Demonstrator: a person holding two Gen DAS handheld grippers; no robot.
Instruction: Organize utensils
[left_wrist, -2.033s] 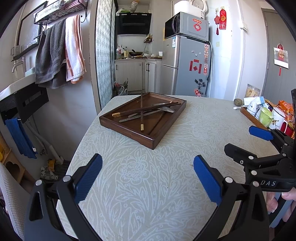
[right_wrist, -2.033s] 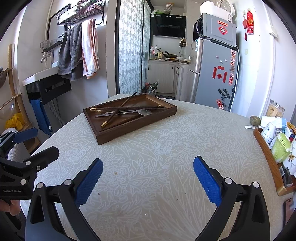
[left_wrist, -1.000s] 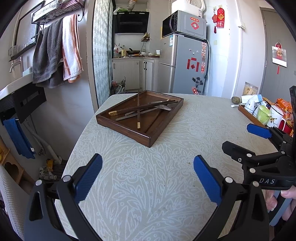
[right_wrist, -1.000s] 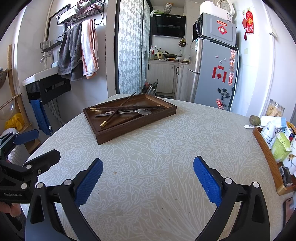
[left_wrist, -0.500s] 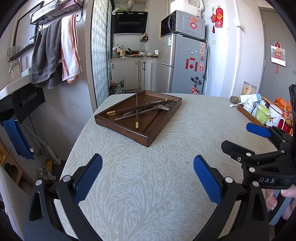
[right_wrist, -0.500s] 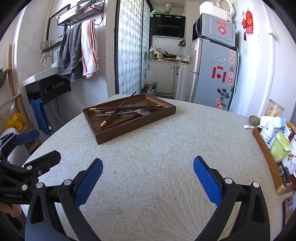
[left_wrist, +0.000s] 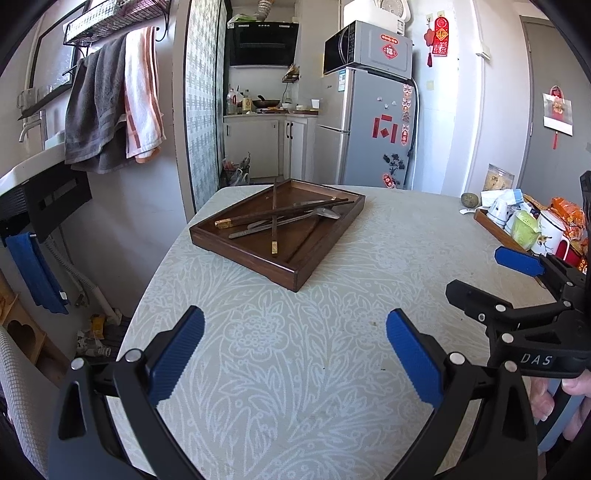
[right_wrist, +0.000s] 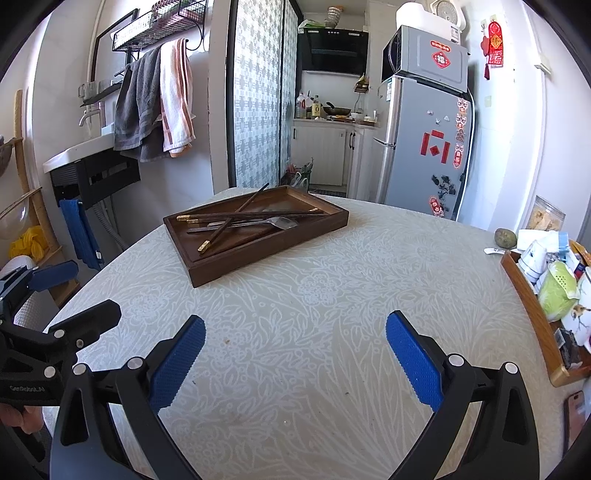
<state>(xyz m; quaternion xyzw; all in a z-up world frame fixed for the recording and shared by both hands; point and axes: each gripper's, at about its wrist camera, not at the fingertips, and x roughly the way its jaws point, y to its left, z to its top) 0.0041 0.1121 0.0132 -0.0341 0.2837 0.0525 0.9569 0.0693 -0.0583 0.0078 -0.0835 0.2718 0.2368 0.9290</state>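
A dark wooden tray (left_wrist: 258, 264) (right_wrist: 236, 267) sits at the far left of the round table. In it lie crossed dark chopsticks with gold ends (left_wrist: 274, 225) (right_wrist: 225, 227) and a metal spoon (left_wrist: 325, 213) (right_wrist: 282, 222). My left gripper (left_wrist: 293, 349) is open and empty, low over the near table, well short of the tray. My right gripper (right_wrist: 293, 350) is open and empty, also over the near table. Each gripper shows at the edge of the other's view: the right one (left_wrist: 487, 278) and the left one (right_wrist: 79, 291).
A patterned cloth covers the table (right_wrist: 332, 295). A second wooden tray with cups and packets (right_wrist: 532, 306) (left_wrist: 491, 227) stands at the right edge. A stone (right_wrist: 505, 237) lies beyond it. A phone (right_wrist: 574, 413) lies near right. The table's left edge drops to the floor.
The left gripper has drifted slightly, so the tray sits a little lower and closer in its view. The right gripper has barely moved. Both stay open.
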